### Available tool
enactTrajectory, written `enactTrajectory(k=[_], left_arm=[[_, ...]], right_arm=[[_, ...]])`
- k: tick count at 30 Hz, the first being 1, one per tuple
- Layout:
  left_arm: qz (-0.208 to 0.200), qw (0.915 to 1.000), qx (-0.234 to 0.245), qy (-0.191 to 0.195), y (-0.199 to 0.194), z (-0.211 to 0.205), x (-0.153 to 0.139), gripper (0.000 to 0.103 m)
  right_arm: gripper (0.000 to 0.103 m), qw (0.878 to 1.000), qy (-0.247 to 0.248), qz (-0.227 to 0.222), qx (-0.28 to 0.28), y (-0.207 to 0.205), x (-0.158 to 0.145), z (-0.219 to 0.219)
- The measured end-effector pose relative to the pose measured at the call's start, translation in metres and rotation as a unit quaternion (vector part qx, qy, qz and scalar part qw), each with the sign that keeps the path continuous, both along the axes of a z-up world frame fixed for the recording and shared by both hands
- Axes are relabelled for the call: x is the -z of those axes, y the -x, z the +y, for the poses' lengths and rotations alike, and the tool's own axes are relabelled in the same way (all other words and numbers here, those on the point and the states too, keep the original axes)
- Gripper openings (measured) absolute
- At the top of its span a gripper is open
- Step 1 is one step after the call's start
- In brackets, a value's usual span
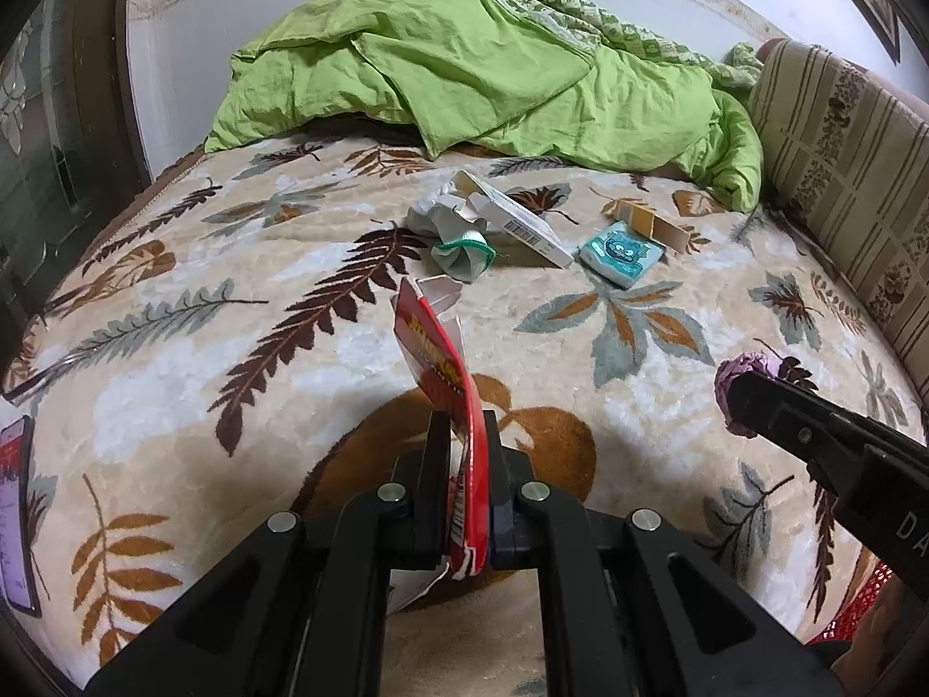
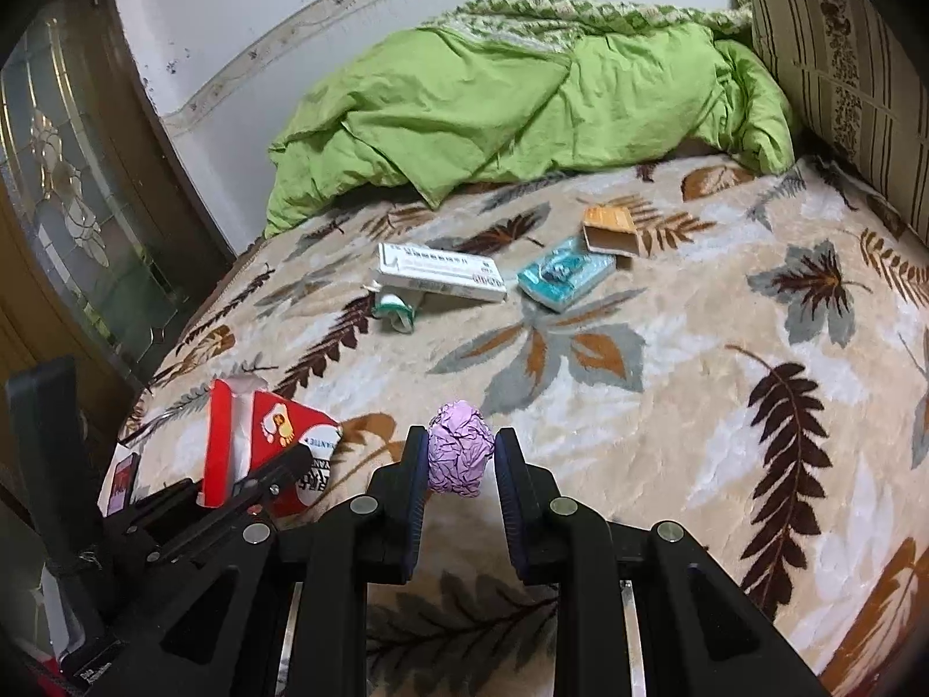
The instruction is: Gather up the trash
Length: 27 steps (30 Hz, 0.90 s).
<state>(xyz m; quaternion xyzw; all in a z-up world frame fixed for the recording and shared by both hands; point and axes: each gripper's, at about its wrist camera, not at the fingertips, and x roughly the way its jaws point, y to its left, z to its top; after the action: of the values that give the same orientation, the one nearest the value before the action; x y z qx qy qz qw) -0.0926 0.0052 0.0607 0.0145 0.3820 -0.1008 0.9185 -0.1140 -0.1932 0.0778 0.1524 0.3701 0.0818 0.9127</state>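
Observation:
My left gripper (image 1: 464, 418) is shut on a flattened red carton (image 1: 432, 342) that sticks up from the jaws above the leaf-patterned blanket (image 1: 174, 348). The same carton (image 2: 261, 435) shows at the left of the right wrist view. A crumpled purple paper ball (image 2: 460, 448) is held in my shut right gripper (image 2: 461, 435); ball (image 1: 733, 374) and right gripper (image 1: 749, 401) also appear at the right of the left wrist view. Farther up the bed lie a white medicine box (image 2: 441, 273), a crumpled green-rimmed paper cup (image 2: 395, 308), a teal tissue pack (image 2: 563, 273) and an open tan box (image 2: 609, 229).
A rumpled green quilt (image 1: 493, 69) is heaped at the far side of the bed. A striped headboard cushion (image 1: 842, 162) runs along the right. A phone (image 1: 14, 511) lies at the bed's left edge. Red mesh (image 1: 859, 610) shows at the lower right. A glazed door (image 2: 75, 203) stands left.

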Motion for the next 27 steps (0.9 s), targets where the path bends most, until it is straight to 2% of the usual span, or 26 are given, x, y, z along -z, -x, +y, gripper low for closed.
enactTrajectory(k=[13, 27], left_arm=[[-0.008, 0.9997, -0.005, -0.021, 0.0010, -0.0041, 0.0012, 0.008], [-0.010, 0.9997, -0.008, -0.021, 0.0011, -0.0038, 0.0004, 0.008]], right_arm=[[0.024, 1.000, 0.006, -0.005, 0.003, 0.0020, -0.0003, -0.0059], [0.025, 1.000, 0.017, -0.008, -0.001, 0.0016, -0.0021, 0.0002]])
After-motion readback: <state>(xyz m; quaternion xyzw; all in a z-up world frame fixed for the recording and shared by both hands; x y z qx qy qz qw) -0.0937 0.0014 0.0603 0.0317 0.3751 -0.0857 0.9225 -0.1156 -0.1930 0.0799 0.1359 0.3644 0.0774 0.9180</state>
